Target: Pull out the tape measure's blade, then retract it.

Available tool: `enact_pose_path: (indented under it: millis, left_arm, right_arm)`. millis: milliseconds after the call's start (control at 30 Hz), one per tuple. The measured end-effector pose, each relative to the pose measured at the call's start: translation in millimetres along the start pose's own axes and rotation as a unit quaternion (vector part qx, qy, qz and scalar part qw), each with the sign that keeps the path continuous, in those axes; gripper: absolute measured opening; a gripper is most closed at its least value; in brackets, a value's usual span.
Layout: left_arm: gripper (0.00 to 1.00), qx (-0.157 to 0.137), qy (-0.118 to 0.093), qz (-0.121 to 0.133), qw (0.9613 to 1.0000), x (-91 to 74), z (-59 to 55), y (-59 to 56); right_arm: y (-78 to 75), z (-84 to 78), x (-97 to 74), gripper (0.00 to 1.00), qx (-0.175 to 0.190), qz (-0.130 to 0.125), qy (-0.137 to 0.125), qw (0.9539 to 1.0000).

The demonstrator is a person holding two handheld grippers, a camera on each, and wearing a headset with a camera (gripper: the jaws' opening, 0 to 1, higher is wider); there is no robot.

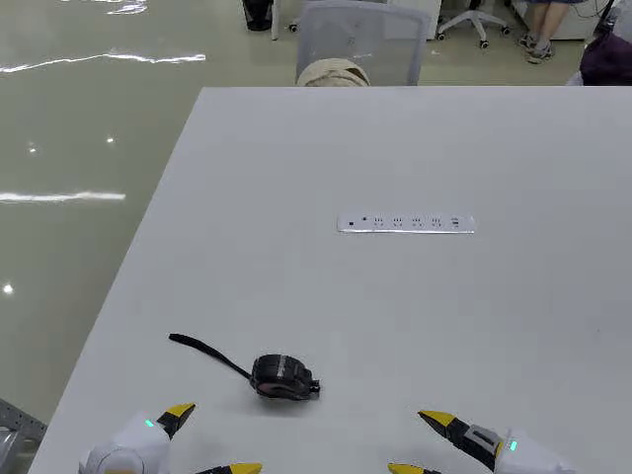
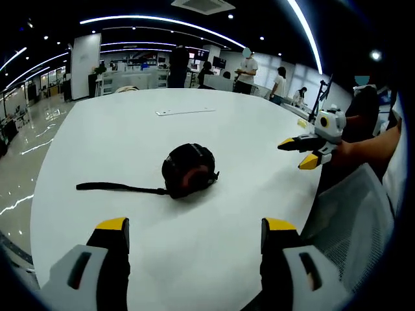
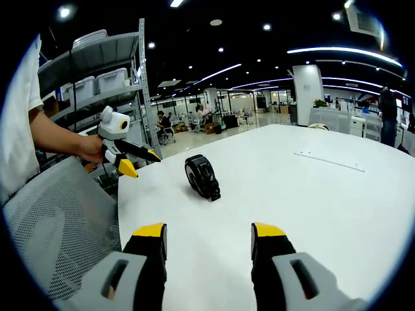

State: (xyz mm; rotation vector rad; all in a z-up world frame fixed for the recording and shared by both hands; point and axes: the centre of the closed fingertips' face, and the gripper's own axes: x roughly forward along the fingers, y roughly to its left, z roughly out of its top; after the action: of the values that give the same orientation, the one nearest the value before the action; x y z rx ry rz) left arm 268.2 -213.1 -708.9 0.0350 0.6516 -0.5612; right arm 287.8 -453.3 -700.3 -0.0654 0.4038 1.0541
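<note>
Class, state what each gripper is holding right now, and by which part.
Nothing is held. Both the left gripper and right gripper are open, apart from the tape measure.

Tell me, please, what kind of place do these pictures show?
Most likely an open-plan office or lab. A large white table carries a power strip, a mesh office chair stands at its far end, and metal shelves hold plastic boxes under long ceiling lights.

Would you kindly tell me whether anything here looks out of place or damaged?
Nothing stands out. The tape measure sits on the table, blade in, strap lying flat; the left gripper and right gripper are open, clear of it.
</note>
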Motion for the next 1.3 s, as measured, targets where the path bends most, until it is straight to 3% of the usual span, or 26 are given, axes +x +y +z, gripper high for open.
enact_pose_path:
  millis: [167, 300, 367, 667, 800, 900, 1100, 1300]
  left_arm:
    - [0.83, 0.013, -0.013, -0.008, 0.9998, -7.9, 2.5, -2.9]
    - [0.84, 0.02, -0.011, -0.008, 0.9997, -11.3, 0.4, -1.9]
    - [0.84, 0.025, 0.008, -0.002, 0.9997, -12.4, -8.3, 1.7]
    - [0.86, 0.0, 0.012, -0.009, 0.9999, -21.2, -21.1, -0.5]
    - [0.86, -0.011, -0.001, 0.003, 0.9999, -26.6, -18.4, 2.6]
    - [0.85, -0.02, -0.023, 0.01, 0.9995, -30.4, -12.9, 4.5]
    - [0.85, -0.023, -0.021, 0.011, 0.9995, -33.0, -15.9, 0.3]
    - [0.86, -0.031, -0.025, 0.019, 0.999, -39.8, -20.5, 3.7]
  right_arm:
    - [1.5, 1.6, -6.7, 0.54, -0.004, -0.01, 0.005, 0.9999]
    - [1.6, 1.0, -11.6, 0.55, -0.009, -0.019, 0.01, 0.9997]
    - [2.8, 1.4, -12.7, 0.56, -0.009, -0.019, 0.012, 0.9997]
    - [7.3, 2.0, -21.2, 0.62, -0.014, -0.032, 0.018, 0.9992]
    - [9.0, 1.5, -27.7, 0.65, -0.014, -0.036, 0.019, 0.9991]
    - [8.0, -0.5, -31.7, 0.67, -0.012, -0.044, 0.019, 0.9988]
    - [8.2, -0.9, -36.7, 0.68, -0.006, -0.054, 0.013, 0.9984]
    - [7.0, -2.2, -41.1, 0.69, -0.002, -0.063, 0.011, 0.998]
